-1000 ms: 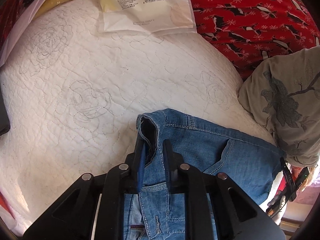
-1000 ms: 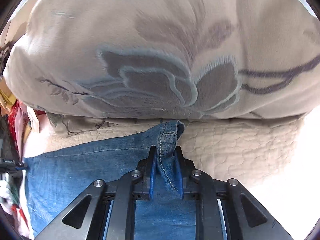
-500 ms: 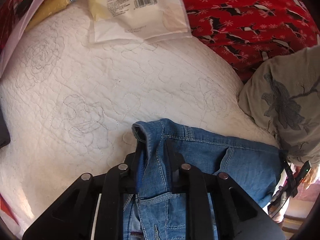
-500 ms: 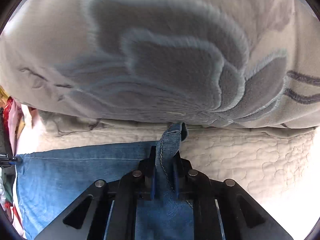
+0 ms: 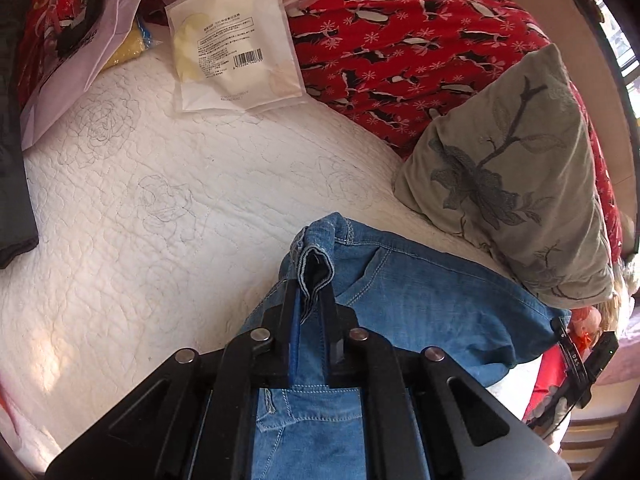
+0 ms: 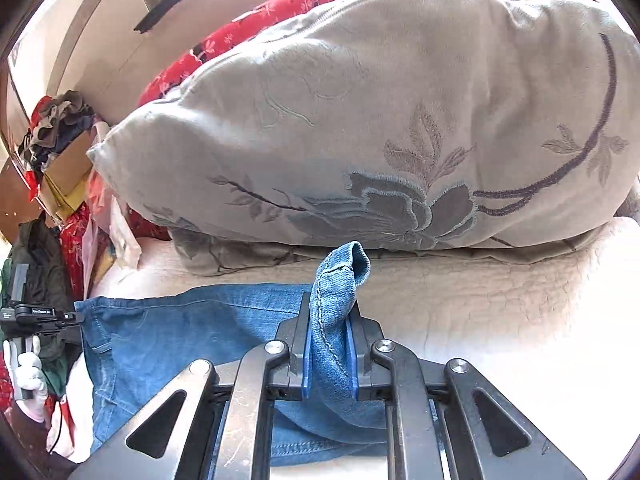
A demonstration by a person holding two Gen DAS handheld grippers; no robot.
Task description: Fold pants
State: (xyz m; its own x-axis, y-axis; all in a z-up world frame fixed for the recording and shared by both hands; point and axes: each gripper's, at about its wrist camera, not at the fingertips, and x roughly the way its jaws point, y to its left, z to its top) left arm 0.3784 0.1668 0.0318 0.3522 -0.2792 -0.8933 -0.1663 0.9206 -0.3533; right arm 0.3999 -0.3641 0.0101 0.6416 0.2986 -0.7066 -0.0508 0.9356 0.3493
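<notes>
Blue jeans point(image 5: 420, 300) lie across the white quilt point(image 5: 160, 200), their upper edge stretched between both grippers. My left gripper point(image 5: 310, 288) is shut on a bunched fold of the waistband, which sticks up past its fingertips. The jeans point(image 6: 180, 332) run off to the left in the right wrist view. There my right gripper point(image 6: 330, 312) is shut on the other denim corner, lifted off the quilt just in front of the pillow point(image 6: 380, 120). At the far left of that view a white-gloved hand point(image 6: 28, 364) holds the left tool.
A grey flowered pillow point(image 5: 520, 184) lies close behind the jeans on the right. A red patterned blanket point(image 5: 400, 28) covers the back. A white plastic package point(image 5: 232, 48) and a bag point(image 5: 80, 60) lie at the far edge. A dark cloth point(image 5: 12, 200) is at the left.
Both grippers have risen and pulled back with the denim in them. The pinched corners now stand off the quilt, and the pillow looks farther from the right gripper.
</notes>
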